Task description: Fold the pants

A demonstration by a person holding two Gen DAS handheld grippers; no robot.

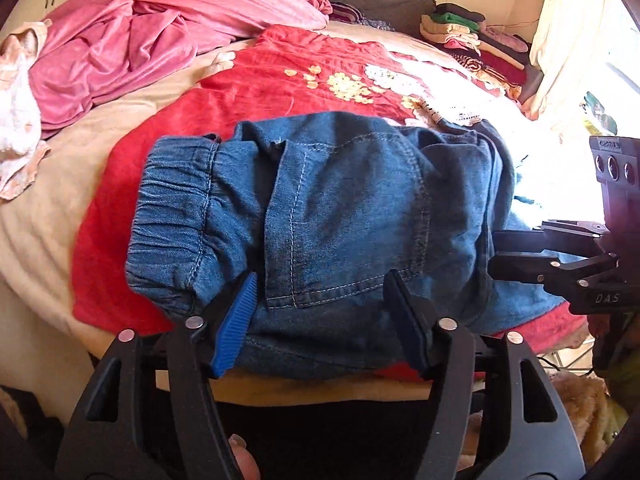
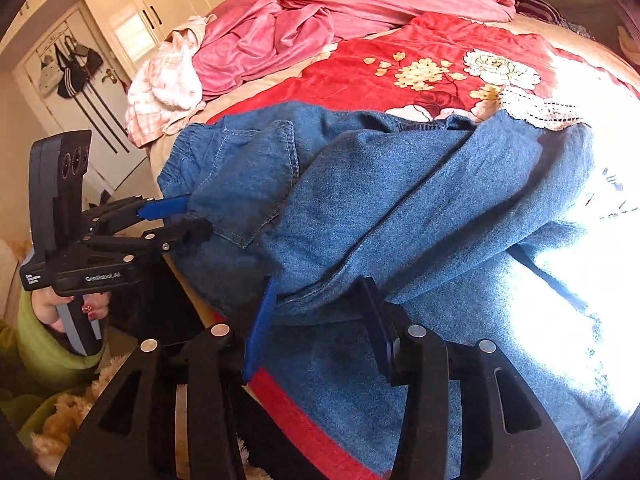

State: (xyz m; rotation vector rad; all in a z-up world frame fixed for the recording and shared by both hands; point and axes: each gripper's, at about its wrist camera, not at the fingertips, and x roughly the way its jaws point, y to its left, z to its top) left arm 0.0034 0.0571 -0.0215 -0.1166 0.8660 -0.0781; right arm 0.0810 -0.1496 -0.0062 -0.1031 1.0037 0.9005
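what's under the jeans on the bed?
The jeans lie on a red floral blanket, which shows around them, over a beige sheet. Whatever is directly beneath the denim is covered and cannot be seen.

Your pants (image 1: 340, 216) are soft matt blue denim with pale topstitching, lying on a plush, velvety red blanket (image 1: 256, 80) printed with flowers. Your left gripper (image 1: 320, 320) is matt black plastic with shiny metal pins, and one of its pads (image 1: 234, 328) is ribbed blue rubber.
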